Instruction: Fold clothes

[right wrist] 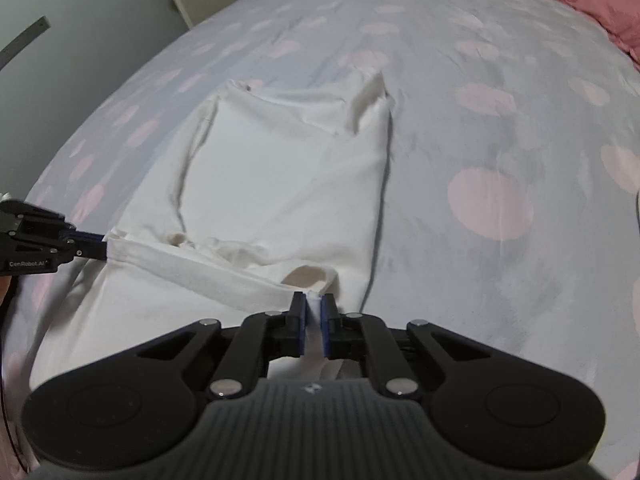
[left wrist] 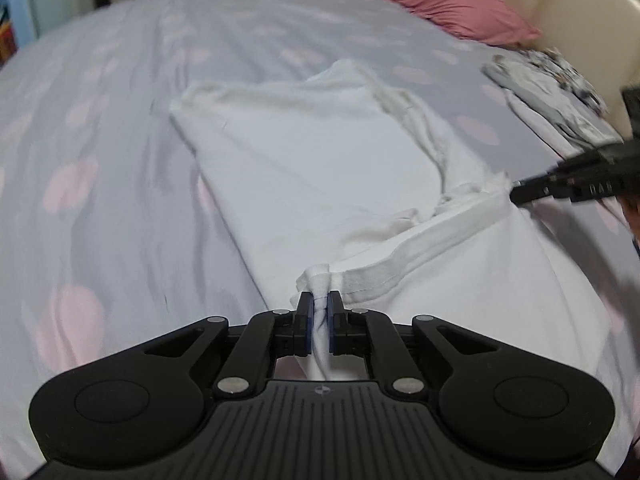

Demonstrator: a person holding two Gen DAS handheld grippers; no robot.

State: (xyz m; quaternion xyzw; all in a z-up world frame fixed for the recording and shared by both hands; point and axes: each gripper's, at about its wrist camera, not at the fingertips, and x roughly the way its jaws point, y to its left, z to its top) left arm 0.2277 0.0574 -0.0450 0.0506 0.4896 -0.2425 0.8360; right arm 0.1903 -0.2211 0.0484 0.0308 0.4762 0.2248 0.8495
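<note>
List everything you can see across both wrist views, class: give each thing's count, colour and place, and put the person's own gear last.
White garment: one, white, partly folded, lying mid-bed with its near hem lifted.
Bedsheet: one, grey-lilac with pink spots, covering the bed.
Pillow: one, pink, at the far right end of the bed in the left wrist view.
Patterned clothes: a small pile, grey, white and black, at the bed's right edge by the cream bed frame.
Room clutter beyond the bed: too blurred to name.
Left gripper: one, black with blue pads, shut on the garment's hem.
Right gripper: one, black with blue pads, shut on the hem's other end.
</note>
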